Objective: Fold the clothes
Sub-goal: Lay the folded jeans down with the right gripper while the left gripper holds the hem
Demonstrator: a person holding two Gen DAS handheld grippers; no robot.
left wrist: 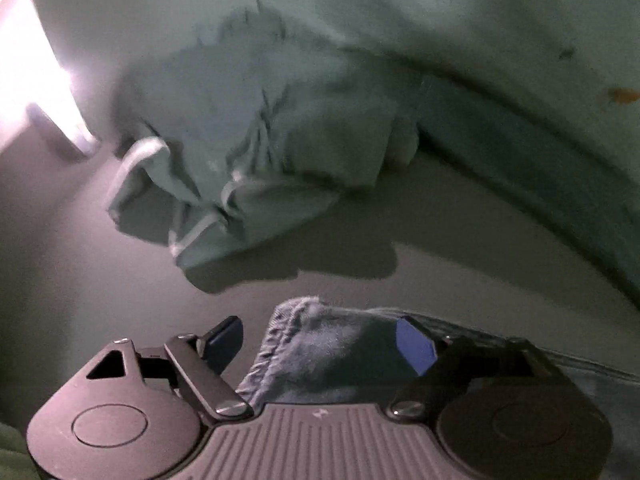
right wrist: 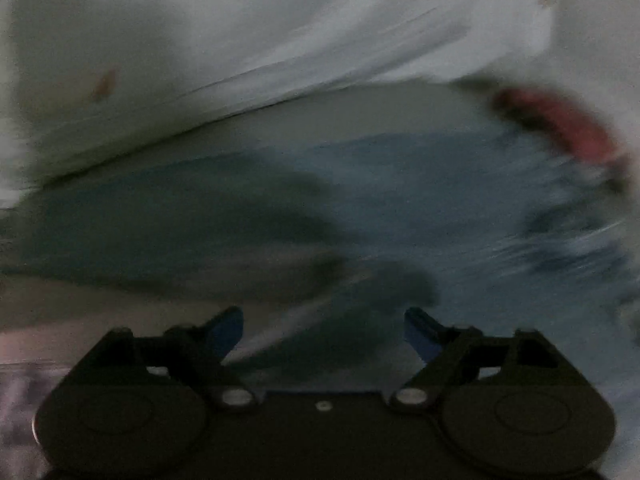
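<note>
In the left wrist view a crumpled pale green garment lies on a grey surface. My left gripper is open, and a bunched fold of blue-grey cloth sits between its blue fingertips, which stand apart from it. The right wrist view is blurred by motion. A blue garment spreads across the surface ahead of my right gripper, which is open and empty just above the cloth.
A white sheet or pillow rises behind the blue garment, and it also shows in the left wrist view. A blurred red thing lies at the right. A bright light patch glares at the far left.
</note>
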